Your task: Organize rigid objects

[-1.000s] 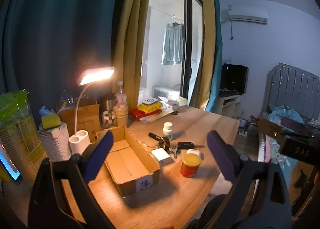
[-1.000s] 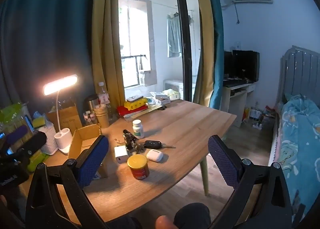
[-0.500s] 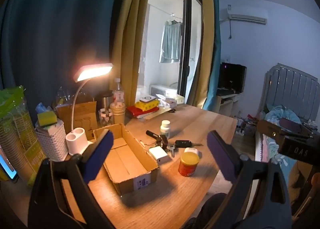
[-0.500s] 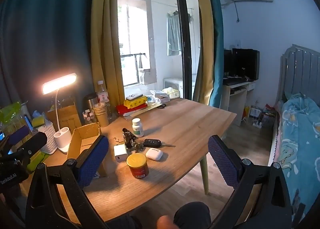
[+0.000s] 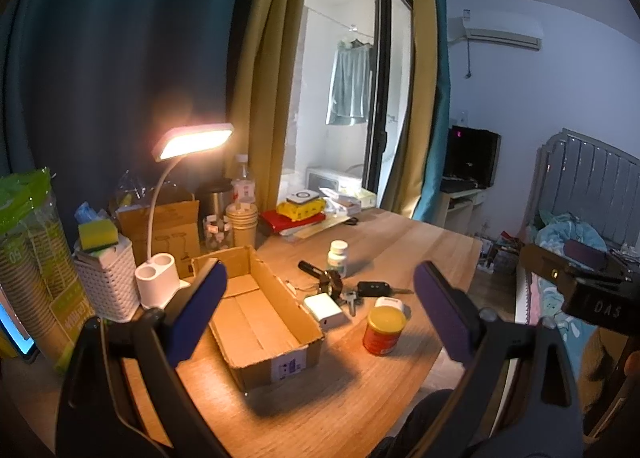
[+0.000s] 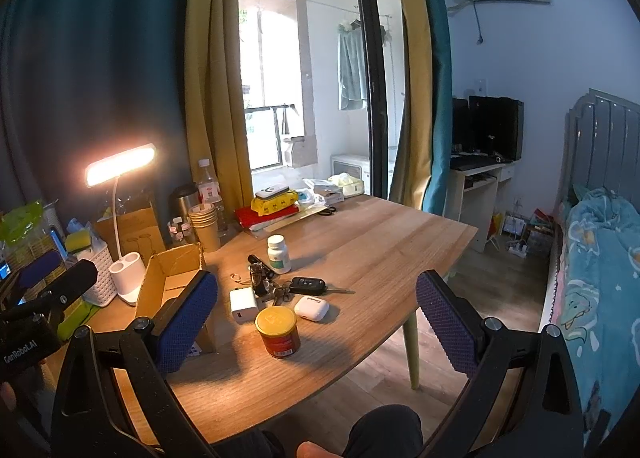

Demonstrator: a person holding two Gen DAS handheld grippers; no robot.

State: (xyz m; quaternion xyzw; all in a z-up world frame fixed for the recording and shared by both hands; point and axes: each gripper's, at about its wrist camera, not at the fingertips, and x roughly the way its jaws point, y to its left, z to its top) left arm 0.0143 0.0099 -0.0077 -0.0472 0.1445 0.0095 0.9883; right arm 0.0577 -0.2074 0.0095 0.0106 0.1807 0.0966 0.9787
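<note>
An open, empty cardboard box lies on the wooden table; it also shows in the right wrist view. Right of it lie a red can with a yellow lid, a white charger, a white earbud case, a car key, a white pill bottle and a black clip with keys. My left gripper is open and empty above the box. My right gripper is open and empty above the can.
A lit desk lamp, a white basket with a sponge, paper cups, a water bottle and red and yellow books stand at the back. A bed is at the right.
Both grippers have drifted slightly, so the table objects shift a little in view. Both stay open and empty. Nothing on the table has moved.
</note>
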